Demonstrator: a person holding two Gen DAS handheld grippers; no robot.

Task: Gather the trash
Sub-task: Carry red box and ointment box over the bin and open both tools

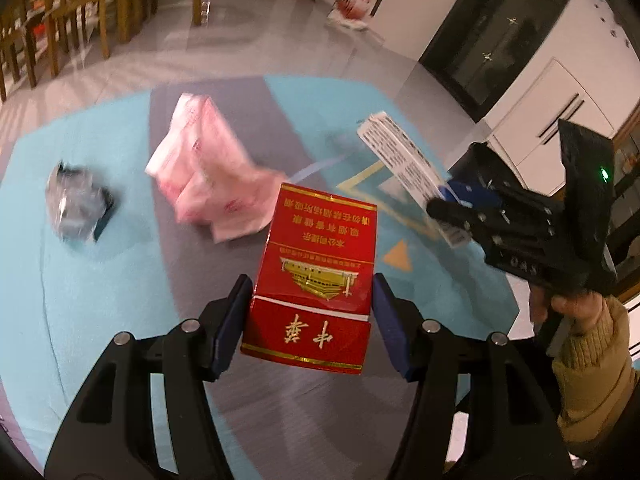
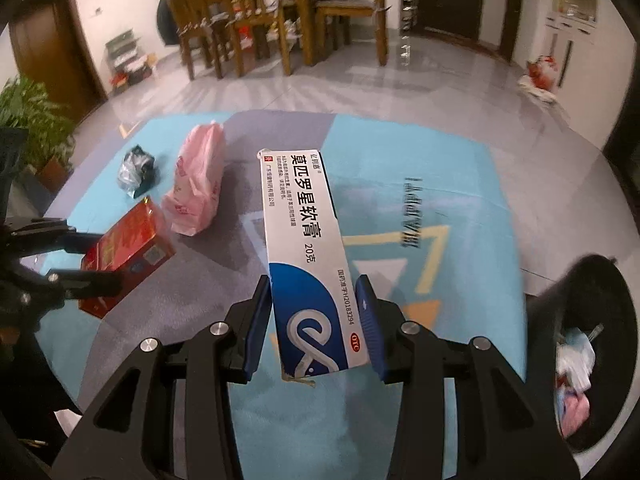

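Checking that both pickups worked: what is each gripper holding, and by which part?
The left gripper clamps the red cigarette pack by its sides near the lid end. The right gripper clamps the white-and-blue ointment box near its blue end.

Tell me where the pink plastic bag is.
The pink plastic bag lies on the blue rug, between the crumpled dark wrapper and the held white box.

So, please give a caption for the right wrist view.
Right gripper shut on white-and-blue cardboard ointment box above blue patterned rug.

Red cig pack (image 1: 310, 280) and white-blue ointment box (image 2: 308, 264) held above rug; pink bag (image 2: 198, 184), crumpled grey wrapper (image 2: 134, 172) lie near rug's far-left corner.
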